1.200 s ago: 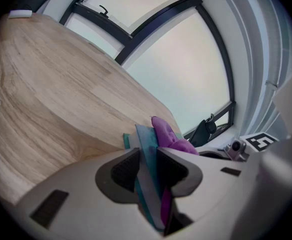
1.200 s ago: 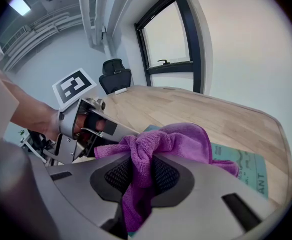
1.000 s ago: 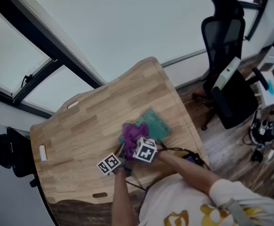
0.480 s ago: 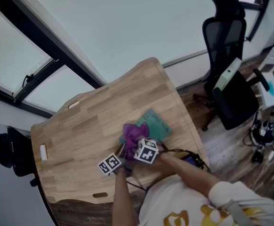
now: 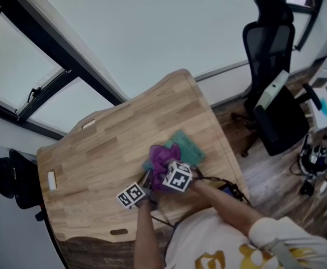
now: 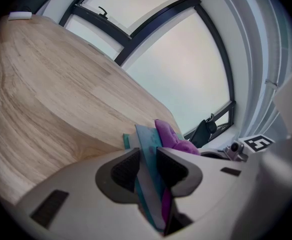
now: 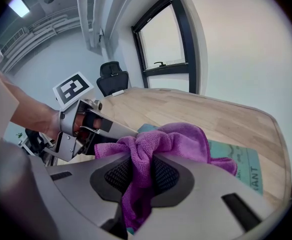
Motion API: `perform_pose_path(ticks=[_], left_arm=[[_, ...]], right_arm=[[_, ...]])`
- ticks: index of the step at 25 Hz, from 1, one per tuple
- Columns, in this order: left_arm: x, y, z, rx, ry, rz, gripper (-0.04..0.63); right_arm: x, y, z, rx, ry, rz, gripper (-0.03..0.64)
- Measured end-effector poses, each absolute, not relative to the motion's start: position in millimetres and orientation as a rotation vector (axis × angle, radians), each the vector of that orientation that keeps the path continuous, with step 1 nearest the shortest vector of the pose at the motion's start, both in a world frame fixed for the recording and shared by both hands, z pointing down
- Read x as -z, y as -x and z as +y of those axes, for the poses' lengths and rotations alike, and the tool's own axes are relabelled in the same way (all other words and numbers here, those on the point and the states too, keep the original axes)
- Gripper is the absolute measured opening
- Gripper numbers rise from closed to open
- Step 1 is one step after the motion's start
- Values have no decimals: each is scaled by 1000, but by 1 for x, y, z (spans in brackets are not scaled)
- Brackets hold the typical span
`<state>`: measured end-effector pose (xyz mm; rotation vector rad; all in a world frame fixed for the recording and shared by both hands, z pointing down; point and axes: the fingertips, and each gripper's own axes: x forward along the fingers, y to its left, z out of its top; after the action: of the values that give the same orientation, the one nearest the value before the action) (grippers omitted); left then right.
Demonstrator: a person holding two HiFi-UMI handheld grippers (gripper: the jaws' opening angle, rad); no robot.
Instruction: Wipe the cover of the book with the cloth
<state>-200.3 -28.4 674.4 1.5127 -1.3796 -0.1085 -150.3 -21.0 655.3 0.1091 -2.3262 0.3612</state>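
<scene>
A teal book (image 5: 189, 146) lies on the wooden table (image 5: 107, 144) near its front right. A bunched purple cloth (image 5: 163, 157) rests on its cover. My right gripper (image 5: 164, 170) is shut on the cloth; in the right gripper view the cloth (image 7: 172, 138) is pinched between the pads and drapes over the book (image 7: 242, 161). My left gripper (image 5: 147, 178) is at the book's near left edge. In the left gripper view the book (image 6: 147, 143) stands edge-on between the pads, which clamp it, with the cloth (image 6: 174, 139) just behind. The left gripper (image 7: 81, 128) also shows in the right gripper view.
A black office chair (image 5: 267, 46) stands off the table's right side, with cables and gear (image 5: 316, 158) on the floor beyond. A small white object (image 5: 51, 180) lies near the table's left edge. A dark bag (image 5: 6, 178) hangs left of the table.
My right gripper and the purple cloth have slid slightly to the right over the book's cover. The left gripper and the book have stayed put.
</scene>
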Motion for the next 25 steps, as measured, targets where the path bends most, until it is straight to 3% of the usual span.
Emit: perform_pose_path(ticks=[25], left_arm=[[-674,200,-29,115,-1513,-1369,107]], right_arm=[[-652,124,-62,-454,-248,-2323,75]])
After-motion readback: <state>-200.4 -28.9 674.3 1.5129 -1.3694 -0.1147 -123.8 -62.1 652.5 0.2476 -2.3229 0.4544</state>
